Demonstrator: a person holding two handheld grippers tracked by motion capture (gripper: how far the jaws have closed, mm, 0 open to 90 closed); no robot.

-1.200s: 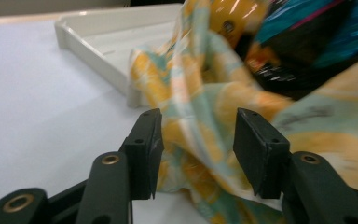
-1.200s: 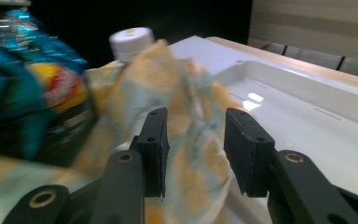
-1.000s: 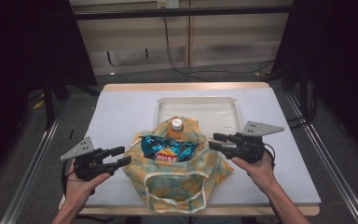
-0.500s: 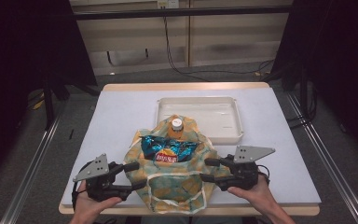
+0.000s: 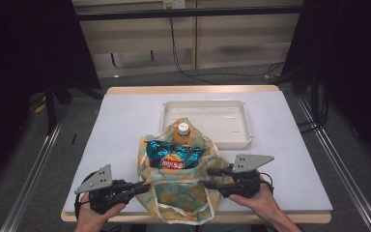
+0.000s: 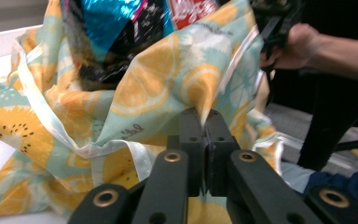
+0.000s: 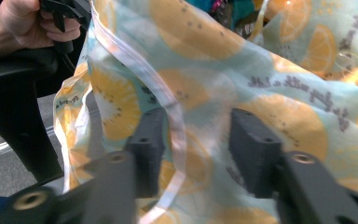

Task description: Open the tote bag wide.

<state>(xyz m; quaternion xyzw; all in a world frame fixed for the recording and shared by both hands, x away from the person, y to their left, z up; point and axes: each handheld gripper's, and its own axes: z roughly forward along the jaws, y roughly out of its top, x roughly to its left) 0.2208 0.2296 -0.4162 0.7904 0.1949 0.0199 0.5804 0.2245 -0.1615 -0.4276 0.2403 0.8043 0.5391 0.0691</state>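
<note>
In the high view, we see the soft cloth bag with the orange-slice print lying on the white table, near its front edge and just in front of the shallow white plastic tray. Inside the bag lie a shiny blue snack packet and a bottle with a white cap. Our left gripper touches the left rim of the bag, and our right gripper is at the right rim.

In the left gripper view, the two black fingers are pressed together and they pinch a fold of the bag cloth near its pale hem. These jaws have just been closing, and the cloth is between them.

In the right gripper view, the fingers stand apart, with the cloth and the pale hem strip between them. The jaws have just been closing a little, but the pads do not press the cloth yet.

We judge that the bag is light, thin and floppy, so it will sag and fold when lifted, and the loaded things may slide inside. The best place to take hold is the sewn hem at each side of the opening, where the cloth is doubled and less slippery.
</note>
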